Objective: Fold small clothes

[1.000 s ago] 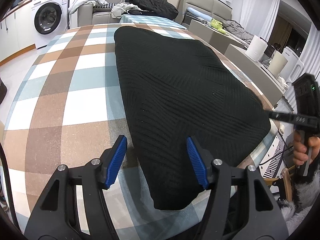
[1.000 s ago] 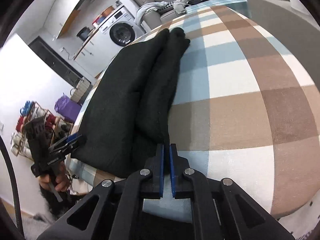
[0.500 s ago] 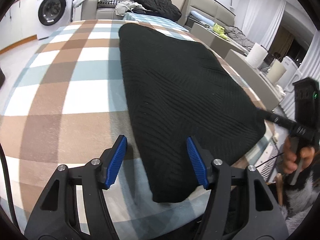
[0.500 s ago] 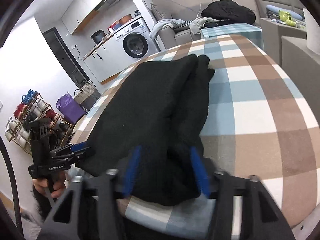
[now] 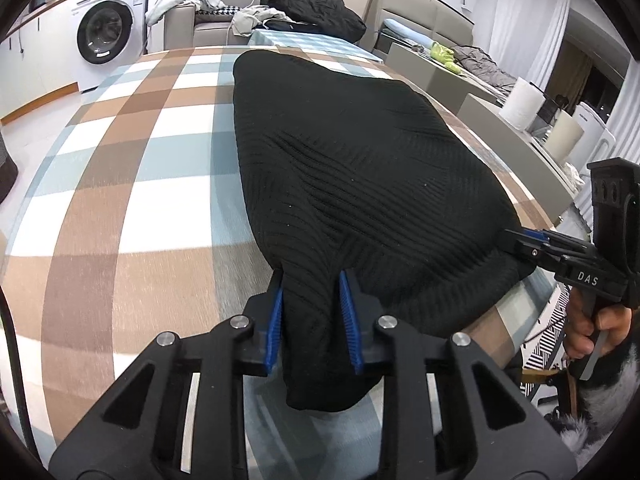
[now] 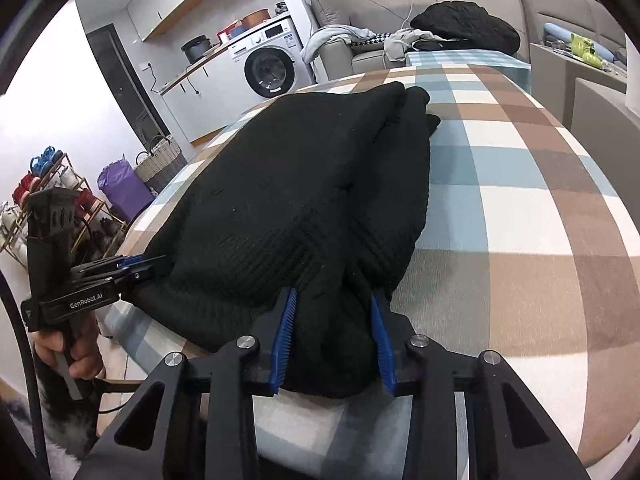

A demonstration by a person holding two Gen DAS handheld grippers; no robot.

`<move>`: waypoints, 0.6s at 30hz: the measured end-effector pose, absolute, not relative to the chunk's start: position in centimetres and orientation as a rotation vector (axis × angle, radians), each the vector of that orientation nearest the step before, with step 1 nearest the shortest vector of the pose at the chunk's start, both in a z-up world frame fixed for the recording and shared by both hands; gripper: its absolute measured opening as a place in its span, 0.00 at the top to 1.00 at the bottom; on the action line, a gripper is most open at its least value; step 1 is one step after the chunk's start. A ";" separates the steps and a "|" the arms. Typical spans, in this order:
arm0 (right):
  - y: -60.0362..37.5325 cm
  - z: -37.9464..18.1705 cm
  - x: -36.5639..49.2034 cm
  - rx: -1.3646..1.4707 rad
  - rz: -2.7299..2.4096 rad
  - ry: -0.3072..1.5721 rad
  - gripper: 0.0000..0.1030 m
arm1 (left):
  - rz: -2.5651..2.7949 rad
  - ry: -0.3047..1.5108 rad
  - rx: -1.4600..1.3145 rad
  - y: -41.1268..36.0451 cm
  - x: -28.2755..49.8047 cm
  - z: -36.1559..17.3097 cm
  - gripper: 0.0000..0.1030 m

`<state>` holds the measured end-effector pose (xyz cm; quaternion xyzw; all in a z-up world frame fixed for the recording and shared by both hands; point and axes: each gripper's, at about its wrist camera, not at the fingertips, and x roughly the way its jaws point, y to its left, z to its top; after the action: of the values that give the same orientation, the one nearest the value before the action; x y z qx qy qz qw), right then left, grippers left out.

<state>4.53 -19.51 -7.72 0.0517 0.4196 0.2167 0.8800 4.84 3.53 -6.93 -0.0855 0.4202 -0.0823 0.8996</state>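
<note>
Both sets of jaws are clenched on the near hem of the same black sweater, each pinching a bunched fold of knit between blue pads. Seen from the left wrist, the left gripper (image 5: pixel 311 322) bites the sweater (image 5: pixel 360 184) at 6 o'clock, cloth bulging out below the pads and hanging over the near edge of the checked tablecloth (image 5: pixel 132 184). From there the sweater spreads flat up the cloth toward 12 o'clock. At 3 o'clock the right gripper (image 5: pixel 520 240) grips the sweater's other near corner, with the hand (image 5: pixel 592 328) around its handle just below. A washing machine (image 5: pixel 106 34) stands at 11 o'clock and a sofa (image 5: pixel 208 20) heaped with clothes lies near 12 o'clock. Seen from the right wrist, the right gripper (image 6: pixel 334 338) holds the hem at 6 o'clock, and the sweater (image 6: pixel 288 200) runs up toward 12 o'clock with a folded sleeve lying along its right side. At 9 o'clock the left gripper (image 6: pixel 154 266) pinches the far corner, its hand (image 6: pixel 74 354) at 8 o'clock. Bare tablecloth (image 6: pixel 532 208) fills the 3 o'clock side, and a shoe rack (image 6: pixel 48 184) stands at 9 o'clock.
</note>
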 end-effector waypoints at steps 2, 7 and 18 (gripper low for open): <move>-19.2 -7.7 5.4 0.102 0.444 0.872 0.66 | -0.158 0.873 -0.173 3.7 5.8 -6.9 0.77; -18.4 -7.6 7.7 0.095 0.431 0.874 0.65 | -0.119 0.876 -0.143 4.1 8.5 -6.7 0.77; -17.4 -7.3 11.8 0.103 0.399 0.882 0.65 | -0.086 0.871 -0.134 5.2 12.3 -6.8 0.77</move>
<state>11.76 -17.45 -7.28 0.0497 0.4239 0.1915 0.8839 12.29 5.25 -6.82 -0.0648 0.4214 -0.0414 0.9036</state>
